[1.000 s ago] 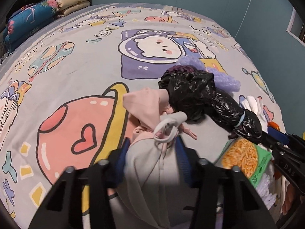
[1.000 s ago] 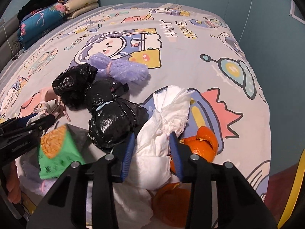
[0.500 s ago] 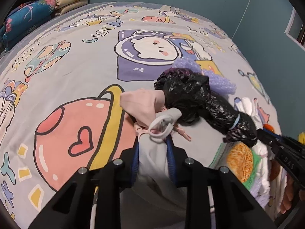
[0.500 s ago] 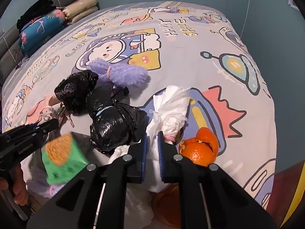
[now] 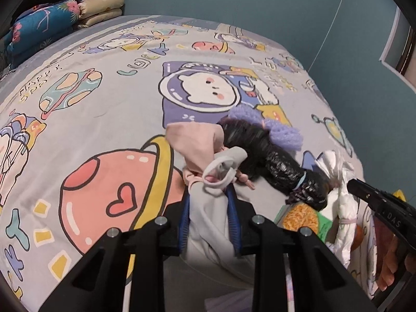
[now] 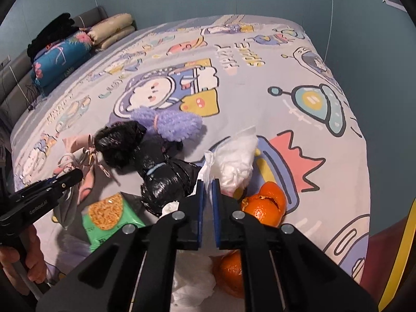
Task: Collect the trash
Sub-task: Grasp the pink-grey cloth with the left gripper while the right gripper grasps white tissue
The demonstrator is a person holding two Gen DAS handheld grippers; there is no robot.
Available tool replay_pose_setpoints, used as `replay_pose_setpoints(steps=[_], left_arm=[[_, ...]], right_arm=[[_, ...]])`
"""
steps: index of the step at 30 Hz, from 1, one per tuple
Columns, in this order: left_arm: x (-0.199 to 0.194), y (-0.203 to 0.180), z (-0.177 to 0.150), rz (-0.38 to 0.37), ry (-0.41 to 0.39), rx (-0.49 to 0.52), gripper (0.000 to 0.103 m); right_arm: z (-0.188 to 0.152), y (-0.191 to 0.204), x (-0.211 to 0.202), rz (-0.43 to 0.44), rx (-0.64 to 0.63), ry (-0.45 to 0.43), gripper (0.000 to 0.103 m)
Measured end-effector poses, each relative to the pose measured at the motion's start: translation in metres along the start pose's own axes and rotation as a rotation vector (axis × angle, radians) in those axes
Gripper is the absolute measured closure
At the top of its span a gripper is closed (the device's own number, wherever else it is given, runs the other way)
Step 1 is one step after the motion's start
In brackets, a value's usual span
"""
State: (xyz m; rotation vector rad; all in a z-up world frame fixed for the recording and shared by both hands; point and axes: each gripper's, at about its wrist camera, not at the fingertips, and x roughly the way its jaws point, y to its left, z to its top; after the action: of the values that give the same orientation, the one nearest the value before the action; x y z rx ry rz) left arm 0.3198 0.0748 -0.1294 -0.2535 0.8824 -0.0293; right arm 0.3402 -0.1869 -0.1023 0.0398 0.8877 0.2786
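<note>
Right wrist view: right gripper [image 6: 207, 195] is pinched on the white tissue wad [image 6: 235, 161], near the bed's [image 6: 260, 59] foot edge, right side; wad's long axis runs fwd from the tips. Left gripper [image 5: 208, 202] is clamped on grey cloth [image 5: 213, 208], just left of the black bag [image 5: 275, 163]. Orange peel [image 6: 265, 205] lies just right of the right gripper, so that hand is nearer.

Ahead of my tongs the bed [image 6: 260, 83] lies open up to the pillows [image 6: 78, 49]. Close in, it is crowded: black bags [image 6: 166, 179], purple fluff [image 6: 171, 124], orange peel [image 6: 265, 205] and noodle packet [image 6: 109, 215] lie packed together, touching.
</note>
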Motion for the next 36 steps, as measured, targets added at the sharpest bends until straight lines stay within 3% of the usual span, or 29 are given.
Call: replay_pose_setpoints(steps=[10,21,24,30,34,36], left_arm=[[-0.011,0.007,0.004,-0.007,-0.034,-0.017,0.078],[-0.024,0.01,0.005,-0.031,-0.056,-0.027,0.078],[-0.027,0.007,0.005,-0.045,-0.059,-0.025,0.078],[-0.028,-0.002,0.004,-0.053,-0.061,0.004,0.078],[-0.028,-0.002,0.003,-0.058,-0.053,0.012,0.078],[-0.027,-0.001,0.003,-0.064,-0.048,0.004,0.078]], right_arm=[[0.004,0.0,-0.033,0.038,0.017,-0.073,0.097],[-0.039,-0.001,-0.032,0.044,0.007,0.119,0.097],[-0.049,0.004,-0.027,0.007,-0.045,0.172,0.097],[-0.039,0.009,-0.011,-0.046,-0.104,0.217,0.096],[-0.027,0.009,0.003,-0.04,-0.092,0.25,0.087],[-0.022,0.011,0.009,-0.048,-0.095,0.256,0.067]])
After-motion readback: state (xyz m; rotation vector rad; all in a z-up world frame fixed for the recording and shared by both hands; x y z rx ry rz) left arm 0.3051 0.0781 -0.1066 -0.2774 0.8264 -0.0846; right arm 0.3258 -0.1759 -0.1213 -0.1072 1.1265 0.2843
